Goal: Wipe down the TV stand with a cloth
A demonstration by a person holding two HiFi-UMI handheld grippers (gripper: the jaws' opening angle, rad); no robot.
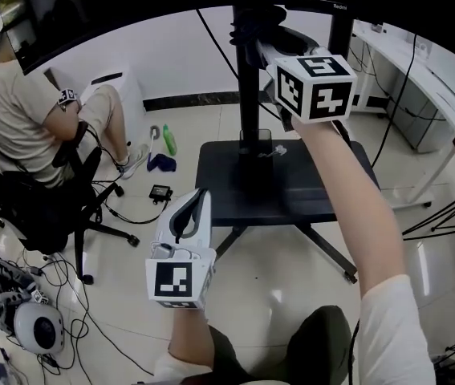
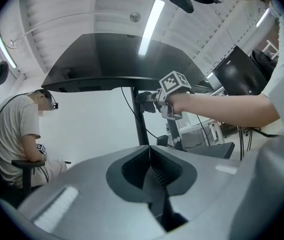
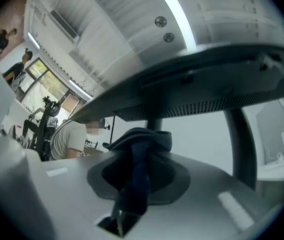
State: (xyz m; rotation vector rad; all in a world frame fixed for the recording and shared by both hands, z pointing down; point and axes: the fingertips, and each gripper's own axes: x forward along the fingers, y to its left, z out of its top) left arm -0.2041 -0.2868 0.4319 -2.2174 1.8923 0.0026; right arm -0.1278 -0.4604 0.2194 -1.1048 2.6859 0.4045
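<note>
High on the stand, just under the set: dark blue crumpled cloth (image 3: 137, 174) pinched in the jaws of the right gripper (image 1: 266, 54). The jaws are clamped on it, and folds spill out past the tips. That arm is raised and reaching forward. The cloth sits right beside the black metal upright post (image 1: 249, 95) of the TV stand; I cannot tell whether it touches.

The large dark flat TV (image 1: 131, 6) is overhead, and its vented underside fills the top of the right gripper view. Well below is the stand's flat black base shelf (image 1: 291, 191) on splayed legs, with a small pale scrap lying near the foot of the post.

Left gripper (image 1: 193, 208) is held low and near the body, well apart from the stand. Its jaws are together with nothing between them.

Further out on the floor: a green bottle (image 1: 168, 140), a dark rag (image 1: 161, 163), loose cables, and a seated person (image 1: 26, 103) on a black office chair to the left.

Judgement: the wipe is at an early step, on the upper post, and the shelf looks not yet done. The next move calls for pressing the cloth onto the post and drawing it down without easing the grip, then sweeping the shelf. The free gripper could steady the stand.
</note>
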